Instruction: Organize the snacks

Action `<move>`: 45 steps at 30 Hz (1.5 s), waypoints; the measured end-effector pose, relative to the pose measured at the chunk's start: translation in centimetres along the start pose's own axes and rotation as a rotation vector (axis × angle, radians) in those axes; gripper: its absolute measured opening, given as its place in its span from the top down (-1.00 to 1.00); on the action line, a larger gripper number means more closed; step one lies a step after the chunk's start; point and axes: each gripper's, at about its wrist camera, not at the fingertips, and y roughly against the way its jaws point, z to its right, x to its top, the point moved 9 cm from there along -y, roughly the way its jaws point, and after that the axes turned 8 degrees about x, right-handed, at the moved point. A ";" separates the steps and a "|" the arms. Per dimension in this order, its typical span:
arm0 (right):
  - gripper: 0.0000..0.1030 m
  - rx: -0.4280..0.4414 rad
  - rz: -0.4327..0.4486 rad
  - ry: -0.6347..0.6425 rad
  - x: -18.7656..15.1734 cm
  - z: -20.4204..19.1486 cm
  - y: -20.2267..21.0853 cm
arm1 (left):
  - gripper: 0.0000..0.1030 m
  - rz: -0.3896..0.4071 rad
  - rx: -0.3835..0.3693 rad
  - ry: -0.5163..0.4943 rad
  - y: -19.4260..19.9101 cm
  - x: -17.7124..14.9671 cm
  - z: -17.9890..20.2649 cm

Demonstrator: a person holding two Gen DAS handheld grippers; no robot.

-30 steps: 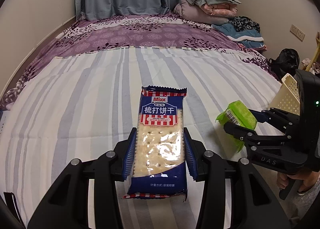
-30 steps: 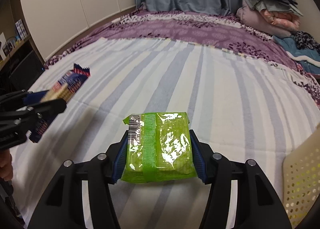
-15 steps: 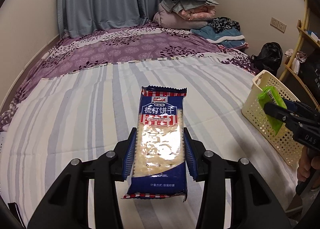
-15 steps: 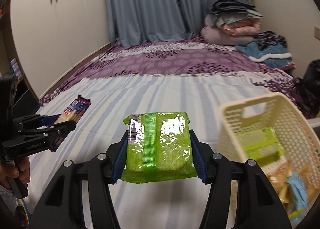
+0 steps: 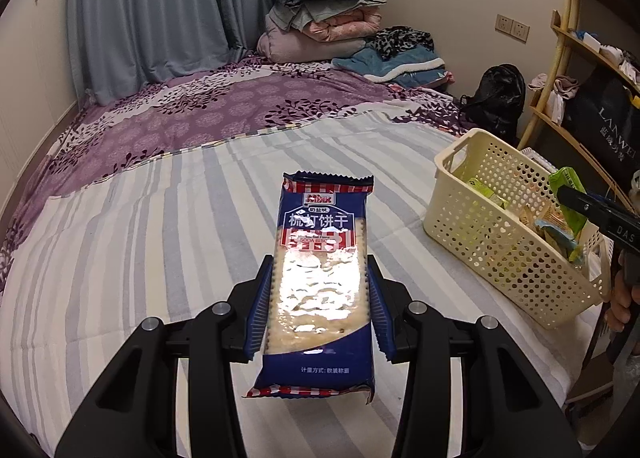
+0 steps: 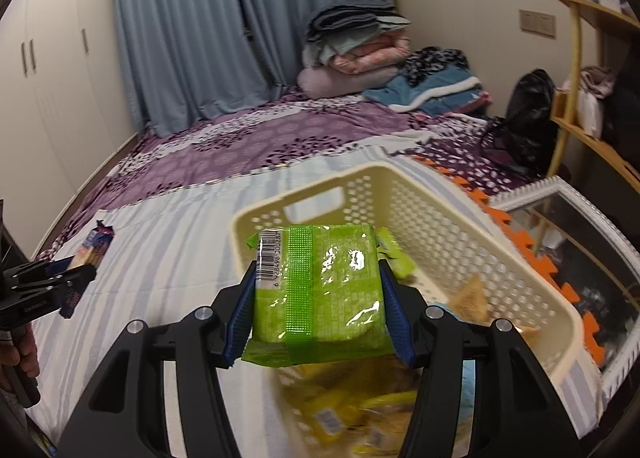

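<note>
The soda biscuit packet (image 5: 322, 282) is dark blue with red-and-white striped ends and a clear window over pale crackers. The second snack pack (image 6: 318, 294) is lime green with a glossy sheen (a white barcode patch sits at one corner). The basket (image 5: 472, 214) is cream, perforated all over with small round holes. The bedsheet (image 5: 152, 242) carries grey-and-white stripes; the quilt (image 5: 224, 106) beyond is purple with a dark leafy print. The curtains (image 5: 160, 6) are plain blue-grey. Both tools have black frames and blue ribbed pads (image 5: 256, 318).
</note>
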 end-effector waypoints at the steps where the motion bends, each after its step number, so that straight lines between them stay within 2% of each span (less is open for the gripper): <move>1: -0.11 -0.013 -0.004 -0.012 -0.3 0.6 0.0 | 0.13 0.001 -0.004 -0.007 0.0 0.2 0.4; 3: -0.19 -0.034 -0.008 -0.048 -0.7 2.2 0.2 | 0.13 0.005 -0.013 -0.020 0.0 0.5 1.2; 5: -0.43 -0.042 0.001 -0.082 -0.9 3.3 0.4 | 0.13 0.008 -0.019 -0.031 0.0 0.8 1.9; 16: -0.43 -0.037 0.026 -0.117 -2.1 5.2 1.7 | 0.13 0.033 -0.070 -0.105 0.0 3.1 6.8; 19: -0.44 -0.038 0.043 -0.111 -2.1 5.2 2.2 | 0.13 0.040 -0.096 -0.131 0.1 3.8 8.9; 23: -0.62 -0.054 0.070 -0.092 -2.0 5.3 3.1 | 0.13 0.047 -0.138 -0.166 0.1 4.9 12.0; 35: -0.63 -0.062 0.088 -0.124 -2.6 6.8 4.2 | 0.13 0.065 -0.246 -0.284 -0.7 6.2 21.2; 40: -0.63 -0.048 0.104 -0.138 -2.5 7.0 4.5 | 0.10 0.037 -0.233 -0.248 -0.9 5.3 19.2; 43: -0.63 -0.039 0.104 -0.159 -2.6 7.2 4.1 | -0.26 -0.011 -0.209 -0.243 -2.0 3.6 17.0; 45: -0.63 -0.034 0.103 -0.156 -2.5 6.9 3.9 | -0.26 -0.059 -0.206 -0.229 -3.2 2.1 15.4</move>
